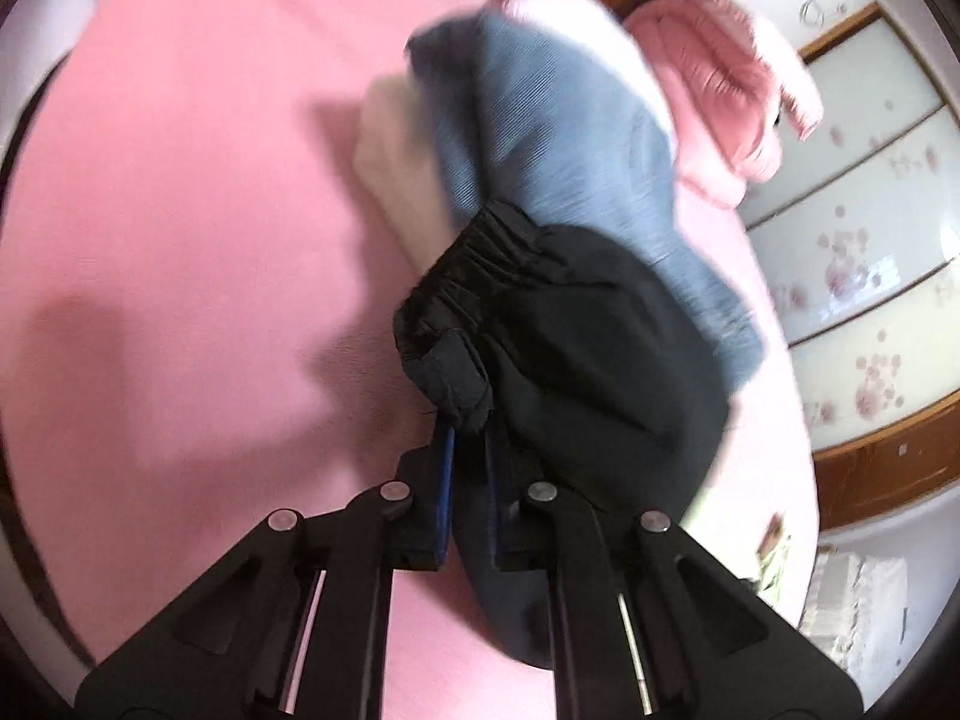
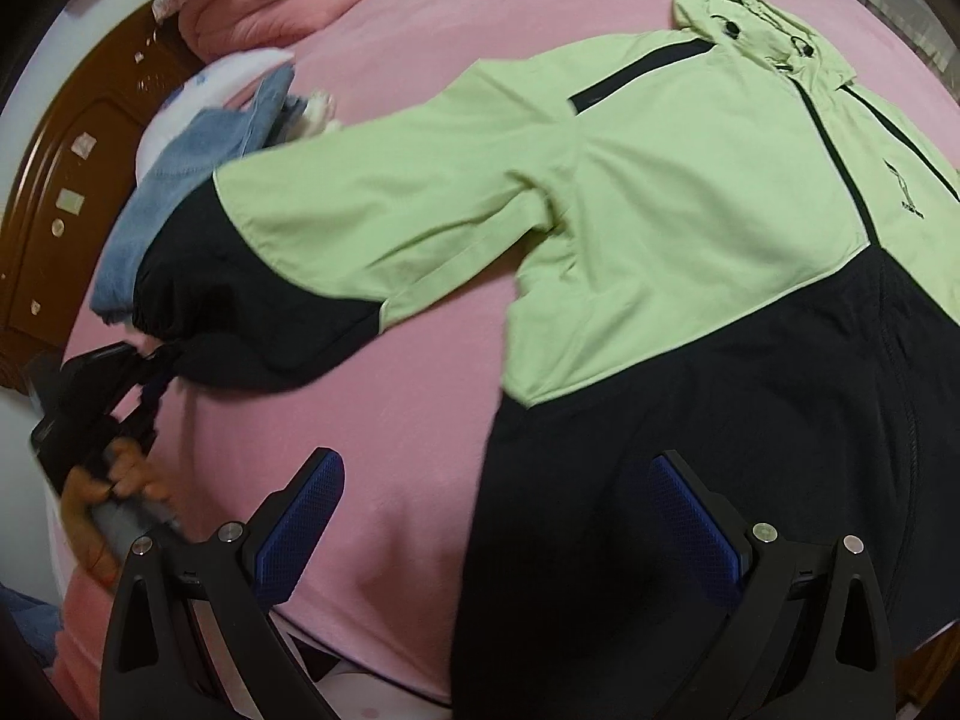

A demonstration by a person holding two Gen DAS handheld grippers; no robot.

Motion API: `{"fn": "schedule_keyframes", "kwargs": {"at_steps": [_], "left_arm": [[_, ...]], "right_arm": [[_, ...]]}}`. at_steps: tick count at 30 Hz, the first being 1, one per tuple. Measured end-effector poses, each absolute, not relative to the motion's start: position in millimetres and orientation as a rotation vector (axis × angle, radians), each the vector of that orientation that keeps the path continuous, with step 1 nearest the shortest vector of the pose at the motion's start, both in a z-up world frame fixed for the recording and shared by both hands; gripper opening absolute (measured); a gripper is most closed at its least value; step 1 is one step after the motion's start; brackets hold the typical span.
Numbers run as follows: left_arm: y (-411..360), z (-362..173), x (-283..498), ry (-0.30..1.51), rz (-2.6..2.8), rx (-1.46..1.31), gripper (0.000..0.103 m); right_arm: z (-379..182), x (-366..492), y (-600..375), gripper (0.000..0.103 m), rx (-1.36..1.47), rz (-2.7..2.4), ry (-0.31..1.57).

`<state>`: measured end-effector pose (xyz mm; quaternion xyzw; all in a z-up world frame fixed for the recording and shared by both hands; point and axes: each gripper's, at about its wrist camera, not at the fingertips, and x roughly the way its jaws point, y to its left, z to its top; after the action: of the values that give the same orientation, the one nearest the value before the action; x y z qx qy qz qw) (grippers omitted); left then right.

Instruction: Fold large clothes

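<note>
Jacket (image 2: 690, 192), light green over black, lies spread flat across the pink bed (image 2: 420, 420), filling the centre and right of the right wrist view. Its black sleeve cuff (image 1: 456, 354) is clamped between the jaws of the left gripper (image 1: 465, 420), at the left edge of that view. The right gripper (image 2: 498, 516) hangs over the hem, jaws wide apart. Blue jeans (image 1: 540, 138) lie beyond the cuff.
</note>
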<state>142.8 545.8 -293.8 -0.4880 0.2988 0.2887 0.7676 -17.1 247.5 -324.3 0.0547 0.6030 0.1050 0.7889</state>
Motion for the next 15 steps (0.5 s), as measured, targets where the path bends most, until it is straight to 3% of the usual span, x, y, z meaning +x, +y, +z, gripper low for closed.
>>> {"fn": "schedule_keyframes", "kwargs": {"at_steps": [8,15], "left_arm": [[446,-141,180,0.317,0.354,-0.866,0.005],[294,-70,278,0.297,0.075,-0.692,0.005]], "right_arm": [[-314,37,202,0.103,0.135,0.231,1.2],[-303,94,119,0.103,0.183,0.118,1.088]]}}
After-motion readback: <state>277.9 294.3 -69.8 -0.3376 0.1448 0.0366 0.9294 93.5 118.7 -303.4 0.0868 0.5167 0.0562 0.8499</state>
